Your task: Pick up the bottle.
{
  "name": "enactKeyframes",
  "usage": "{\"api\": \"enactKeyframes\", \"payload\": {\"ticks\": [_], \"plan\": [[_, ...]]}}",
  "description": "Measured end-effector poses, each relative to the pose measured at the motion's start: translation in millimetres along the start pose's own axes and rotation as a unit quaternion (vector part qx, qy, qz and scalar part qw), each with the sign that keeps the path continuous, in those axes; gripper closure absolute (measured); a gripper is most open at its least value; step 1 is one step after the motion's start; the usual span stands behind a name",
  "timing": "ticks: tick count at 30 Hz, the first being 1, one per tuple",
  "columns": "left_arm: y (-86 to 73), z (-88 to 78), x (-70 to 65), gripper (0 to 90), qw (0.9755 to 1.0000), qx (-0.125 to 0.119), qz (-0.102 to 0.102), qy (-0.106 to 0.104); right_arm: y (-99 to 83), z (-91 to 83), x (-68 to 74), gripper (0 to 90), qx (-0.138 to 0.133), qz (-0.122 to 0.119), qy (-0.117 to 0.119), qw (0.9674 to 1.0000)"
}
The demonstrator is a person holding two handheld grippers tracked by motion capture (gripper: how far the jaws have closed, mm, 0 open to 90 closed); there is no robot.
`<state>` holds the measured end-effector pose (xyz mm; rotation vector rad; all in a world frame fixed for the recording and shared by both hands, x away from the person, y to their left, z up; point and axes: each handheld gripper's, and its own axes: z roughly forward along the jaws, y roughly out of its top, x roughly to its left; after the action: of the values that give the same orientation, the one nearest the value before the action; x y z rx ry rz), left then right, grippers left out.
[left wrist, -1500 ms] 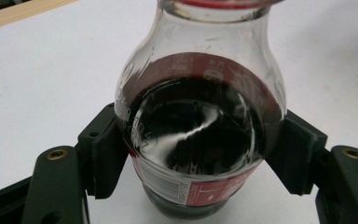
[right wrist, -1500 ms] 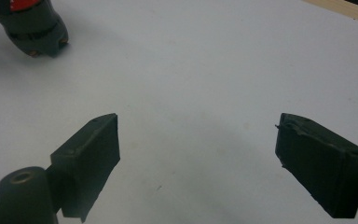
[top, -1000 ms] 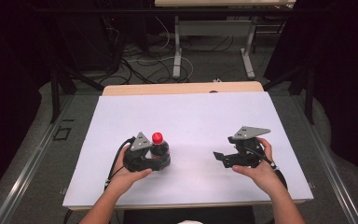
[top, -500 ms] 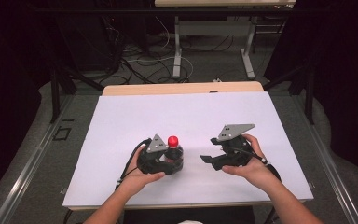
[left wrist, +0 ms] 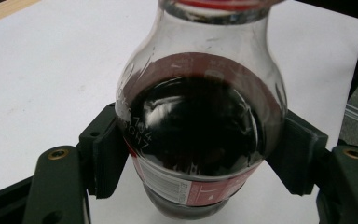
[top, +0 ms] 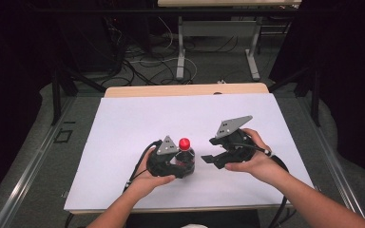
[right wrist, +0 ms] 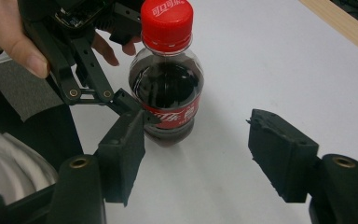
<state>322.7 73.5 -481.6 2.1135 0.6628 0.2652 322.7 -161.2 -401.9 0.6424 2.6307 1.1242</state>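
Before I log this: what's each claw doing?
Left claw: closed on the cola bottle.
Right claw: open, empty; its jaws have just been closing.

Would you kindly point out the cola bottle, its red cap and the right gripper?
cola bottle (right wrist: 168, 88), right gripper view, on its dark body.
red cap (right wrist: 167, 18), right gripper view, on its top.
right gripper (top: 214, 151), high view, between its fingertips.

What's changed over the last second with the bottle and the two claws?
The left claw has carried the bottle rightward toward the table's middle. The right claw has moved left and risen toward it, its jaws closing partway with nothing between them. Unchanged: the left claw stays clamped on the bottle, upright, red cap on.
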Motion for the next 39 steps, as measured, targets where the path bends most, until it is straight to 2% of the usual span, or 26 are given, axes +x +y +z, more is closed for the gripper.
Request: {"api": "enactKeyframes", "payload": {"ticks": [2,4,6,7,10,15,16,18,21,23,26,28,29,30,31,32,35,36,37,38,39], "plan": [[1.4,-0.3,-0.2,29.9,1.0,0.005,0.001,-0.007,1.8,0.4,-0.1,36.2,0.003,-0.004,0.001,1.0],[1.5,2.0,-2.5,29.9,1.0,-0.001,-0.004,-0.005,4.4,-1.0,0.7,38.2,0.006,0.008,-0.003,0.9999],[1.8,3.7,-4.5,29.9,0.9999,-0.001,-0.008,-0.007,7.4,-1.6,0.4,39.7,-0.005,0.0,0.002,1.0],[2.4,4.5,-3.7,29.9,1.0,-0.001,0.005,-0.006,9.1,-2.9,1.6,40.5,-0.001,0.007,0.002,1.0],[2.6,7.4,-6.9,29.9,0.9999,-0.002,-0.001,-0.011,14.3,-3.0,2.5,41.0,-0.011,0.014,0.008,0.9998],[5.1,11.1,-9.9,29.9,0.9998,0.001,0.012,-0.012,21.4,0.0,4.7,43.0,-0.018,0.012,0.015,0.9997],[5.7,10.6,-10.9,29.9,0.9998,0.007,0.008,-0.018,22.4,0.8,6.4,44.1,-0.022,0.019,0.011,0.9995],[5.7,12.3,-12.3,29.9,0.9998,-0.003,0.01,-0.015,24.4,2.2,8.4,46.5,-0.029,0.024,0.011,0.9993],[6.4,13.1,-13.8,29.9,0.9997,-0.002,0.02,-0.015,26.6,4.8,11.1,49.0,-0.044,0.022,0.009,0.9987],[6.4,14.1,-16.4,29.9,0.9997,-0.007,0.015,-0.015,27.7,7.1,12.2,50.3,-0.041,0.022,0.009,0.9989],[6.7,14.3,-18.7,29.9,0.9997,-0.005,0.018,-0.013,29.4,10.9,15.1,52.9,-0.027,0.025,0.004,0.9993],[6.4,14.3,-19.8,29.9,0.9997,-0.005,0.019,-0.014,30.0,13.5,15.3,54.1,-0.029,0.025,0.003,0.9993],[6.8,13.1,-19.6,29.9,0.9996,0.002,0.02,-0.019,30.1,14.8,15.5,55.0,-0.028,0.026,0.004,0.9993],[6.0,13.9,-20.5,29.9,0.9997,-0.005,0.019,-0.013,30.6,15.4,16.3,55.7,-0.025,0.03,0.0,0.9992],[6.1,13.1,-19.9,29.9,0.9996,-0.002,0.025,-0.012,31.0,15.5,16.2,56.8,-0.017,0.036,0.005,0.9992],[6.1,12.9,-20.0,29.9,0.9996,-0.002,0.025,-0.012,31.1,16.8,16.5,57.9,-0.02,0.038,-0.002,0.9991],[5.2,12.6,-20.7,29.9,0.9997,0.001,0.024,-0.01,32.3,18.7,15.9,59.7,-0.017,0.034,-0.002,0.9993],[5.4,11.3,-20.0,29.9,0.9995,0.008,0.027,-0.015,33.0,18.8,16.0,60.2,-0.014,0.036,0.002,0.9993],[4.8,12.0,-20.2,29.9,0.9995,0.003,0.03,-0.01,33.7,19.3,15.2,60.3,-0.012,0.034,0.007,0.9993],[4.4,10.9,-21.2,29.9,0.9995,0.011,0.026,-0.017,34.2,18.6,14.4,60.4,-0.005,0.031,0.013,0.9994],[3.8,11.5,-22.0,29.9,0.9996,0.006,0.025,-0.015,34.6,19.1,14.4,60.5,-0.006,0.032,0.014,0.9994]]}}
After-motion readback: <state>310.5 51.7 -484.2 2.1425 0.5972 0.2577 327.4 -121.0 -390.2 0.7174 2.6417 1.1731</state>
